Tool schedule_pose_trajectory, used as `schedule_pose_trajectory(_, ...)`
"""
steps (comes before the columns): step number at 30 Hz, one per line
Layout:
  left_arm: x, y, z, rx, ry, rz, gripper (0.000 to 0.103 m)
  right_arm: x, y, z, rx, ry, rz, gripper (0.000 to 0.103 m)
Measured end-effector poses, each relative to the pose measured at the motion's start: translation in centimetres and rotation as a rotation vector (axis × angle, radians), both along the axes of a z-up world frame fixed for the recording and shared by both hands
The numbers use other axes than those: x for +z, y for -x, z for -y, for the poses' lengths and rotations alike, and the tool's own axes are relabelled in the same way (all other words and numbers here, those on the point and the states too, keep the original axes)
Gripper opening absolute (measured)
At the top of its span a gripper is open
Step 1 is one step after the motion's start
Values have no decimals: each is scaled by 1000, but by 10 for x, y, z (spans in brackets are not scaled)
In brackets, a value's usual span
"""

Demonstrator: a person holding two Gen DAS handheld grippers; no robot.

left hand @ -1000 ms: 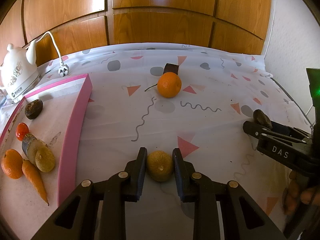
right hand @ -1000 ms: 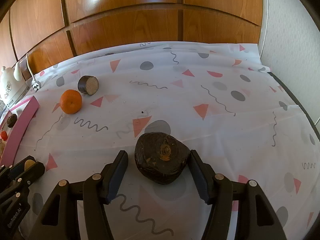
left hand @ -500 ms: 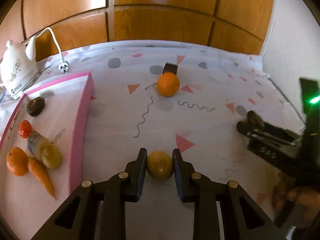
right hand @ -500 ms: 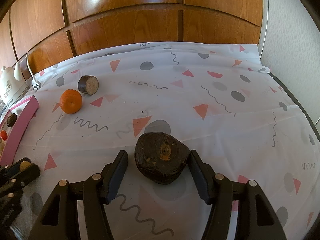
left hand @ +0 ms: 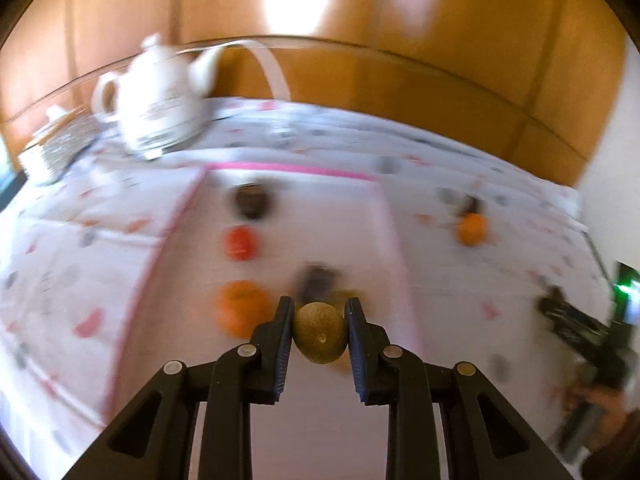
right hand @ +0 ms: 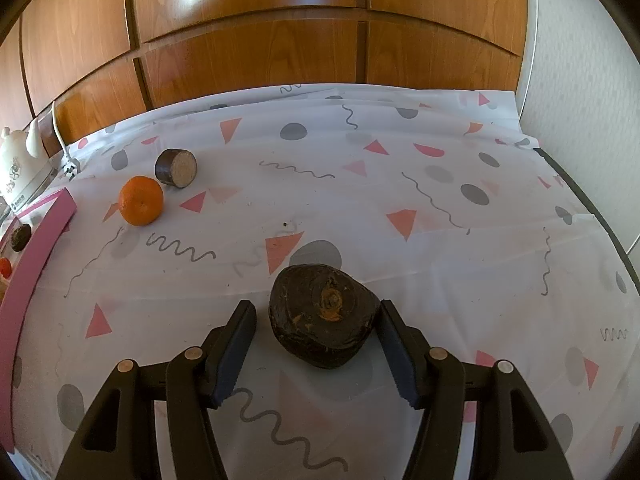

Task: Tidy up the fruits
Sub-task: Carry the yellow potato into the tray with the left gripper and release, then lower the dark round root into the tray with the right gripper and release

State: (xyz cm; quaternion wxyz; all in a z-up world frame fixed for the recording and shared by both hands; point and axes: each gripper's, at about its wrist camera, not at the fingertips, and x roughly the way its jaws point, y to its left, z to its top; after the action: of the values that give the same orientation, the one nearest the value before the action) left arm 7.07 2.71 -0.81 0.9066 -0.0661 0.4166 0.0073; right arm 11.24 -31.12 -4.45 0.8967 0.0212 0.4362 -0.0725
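We saw a white tablecloth (right hand: 400,168) patterned with pink triangles, grey dots and squiggles, a pink-rimmed tray (right hand: 44,236), a bright orange mandarin (right hand: 141,200), a near-black lumpy fruit (right hand: 322,316), and an olive-brown round fruit (left hand: 320,334).

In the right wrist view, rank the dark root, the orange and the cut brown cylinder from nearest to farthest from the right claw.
1. Dark root: between the right claw's fingers.
2. Orange: far left.
3. Cut brown cylinder: just behind the orange.

Both wrist views look forward low over the tablecloth (right hand: 400,168), sharing the orange (left hand: 472,230).
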Motion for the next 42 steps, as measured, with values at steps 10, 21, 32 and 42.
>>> schedule_pose_trajectory(10,-5,4,-55,184,-37,9,35,0,0,-2,0,15,-4,63)
schedule_pose_trajectory(21,9,19,-50,192,-15,44,48,0,0,-5,-1,39,-9,63)
schedule_pose_trajectory(32,18,35,-57,193,-10,66,50,2,-1,-8,9,47,-18,55)
schedule_pose_trajectory(42,18,46,-68,209,-9,73,51,12,2,-27,41,43,-41,50)
